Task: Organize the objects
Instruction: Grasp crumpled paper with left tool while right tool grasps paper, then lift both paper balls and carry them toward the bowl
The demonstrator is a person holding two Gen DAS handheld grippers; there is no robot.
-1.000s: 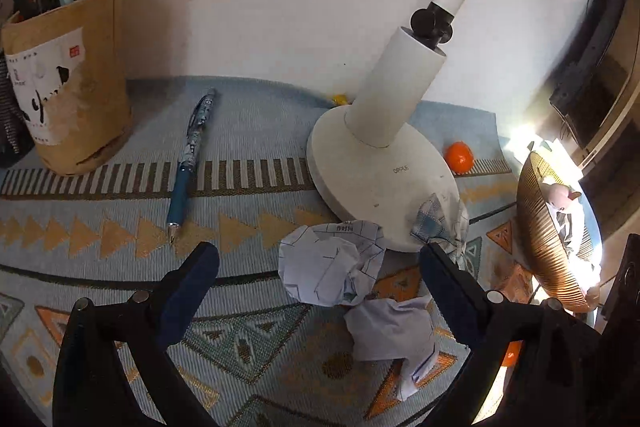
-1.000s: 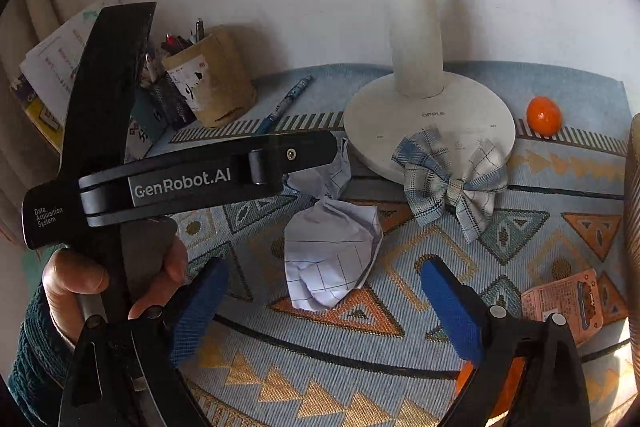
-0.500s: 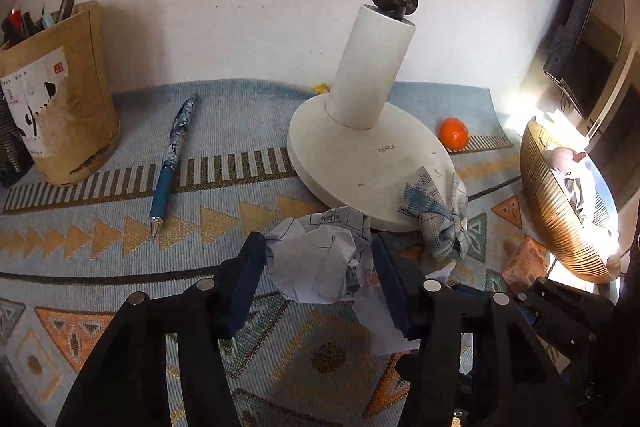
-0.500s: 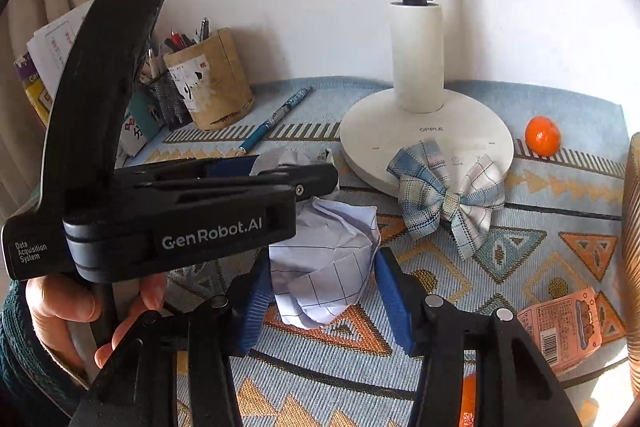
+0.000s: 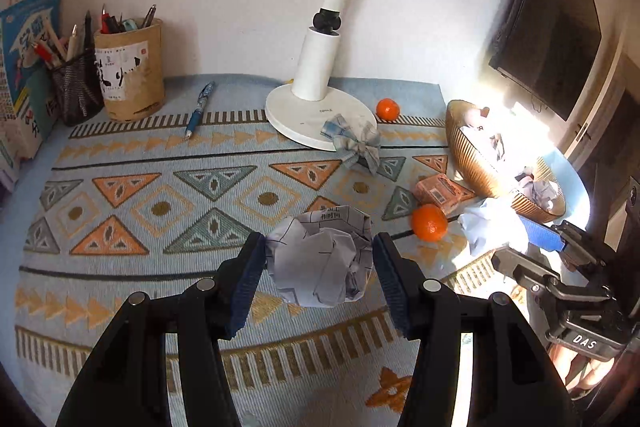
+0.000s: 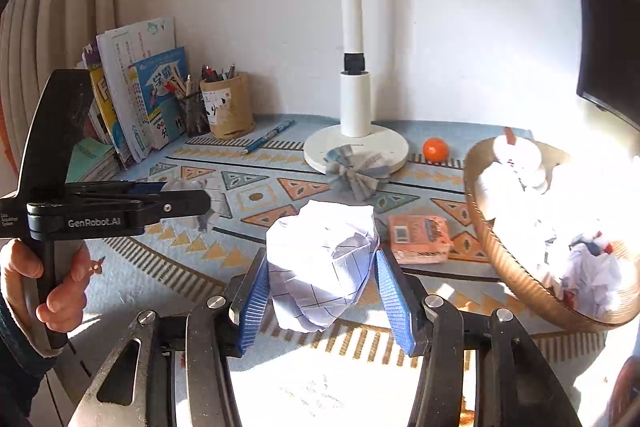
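My left gripper (image 5: 318,273) is shut on a crumpled ball of printed paper (image 5: 320,259), held above the patterned mat. My right gripper (image 6: 322,281) is shut on a second crumpled paper ball (image 6: 324,263) with a blue grid. A brown ribbed basket (image 6: 496,255) at the right holds several paper wads. In the left wrist view the right gripper (image 5: 512,235) shows at the right edge with its paper (image 5: 486,227) beside the basket (image 5: 472,163). In the right wrist view the left gripper (image 6: 180,203) and a hand (image 6: 48,287) sit at the left.
On the mat stand a white lamp base (image 5: 316,115), a plaid bow (image 5: 356,143), two oranges (image 5: 429,223) (image 5: 387,108), an orange packet (image 5: 440,187) and a blue pen (image 5: 199,110). Pen cups (image 5: 130,75) and books (image 6: 136,95) line the back left wall.
Both grippers went from open around the paper balls to shut on them. Both then lifted the balls off the mat and pulled back toward the near edge and the basket.
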